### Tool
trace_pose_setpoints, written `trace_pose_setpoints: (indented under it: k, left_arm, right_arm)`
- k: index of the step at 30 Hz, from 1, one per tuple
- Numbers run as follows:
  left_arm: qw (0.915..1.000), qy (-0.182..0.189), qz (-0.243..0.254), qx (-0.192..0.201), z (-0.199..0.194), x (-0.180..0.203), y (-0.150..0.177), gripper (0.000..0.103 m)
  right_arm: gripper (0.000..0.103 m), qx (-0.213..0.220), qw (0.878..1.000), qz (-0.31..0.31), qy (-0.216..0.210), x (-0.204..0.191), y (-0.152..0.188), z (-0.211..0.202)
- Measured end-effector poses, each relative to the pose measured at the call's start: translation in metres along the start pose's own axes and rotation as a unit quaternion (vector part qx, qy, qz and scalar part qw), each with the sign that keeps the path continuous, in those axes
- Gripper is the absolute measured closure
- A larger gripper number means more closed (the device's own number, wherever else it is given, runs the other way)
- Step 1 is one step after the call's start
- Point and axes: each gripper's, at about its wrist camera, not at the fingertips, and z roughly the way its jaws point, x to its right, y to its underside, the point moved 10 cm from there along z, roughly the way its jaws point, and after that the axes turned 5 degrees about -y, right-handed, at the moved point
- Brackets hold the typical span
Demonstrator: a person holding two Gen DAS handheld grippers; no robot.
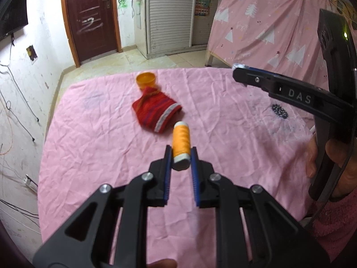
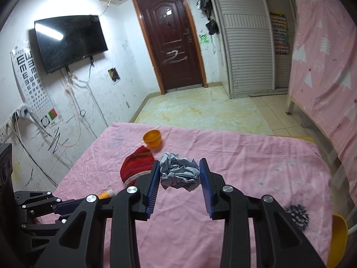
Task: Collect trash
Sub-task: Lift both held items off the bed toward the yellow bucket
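**Two grabbers, both full**

The left gripper [image 1: 181,156] squeezes an orange thread spool [image 1: 181,145] between its blue pads. The spool points away, up above the pink sheet [image 1: 93,147].

The right gripper [image 2: 179,172] holds a crumpled paper ball [image 2: 178,170], grey and white, tight between its two pads, also up off the sheet.

On the sheet lies a red knitted hat [image 1: 156,111]. Just behind it sits a small orange bowl [image 1: 146,80], touching the hat's far end. A dark spiky spot [image 1: 279,111] shows on the sheet, well off to the right.
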Motion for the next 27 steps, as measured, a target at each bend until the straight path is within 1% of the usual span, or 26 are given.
trace_pose_setpoints:
  k: [7,15,27]
  left_arm:
    - [0.9997,0.001,0.020,0.013,-0.011,0.029,-0.007,0.088]
    - [0.9984,0.002,0.050,0.025,-0.022,0.069,-0.011,0.088]
    - [0.9934,0.023,0.105,0.038,-0.032,0.150,-0.019,0.088]
  right_arm:
    - [0.075,0.036,0.999,0.032,0.017,0.037,0.004,-0.044]
    - [0.075,0.075,0.994,0.073,0.037,0.087,0.017,-0.095]
    - [0.074,0.125,0.981,0.126,0.083,0.166,0.046,-0.174]
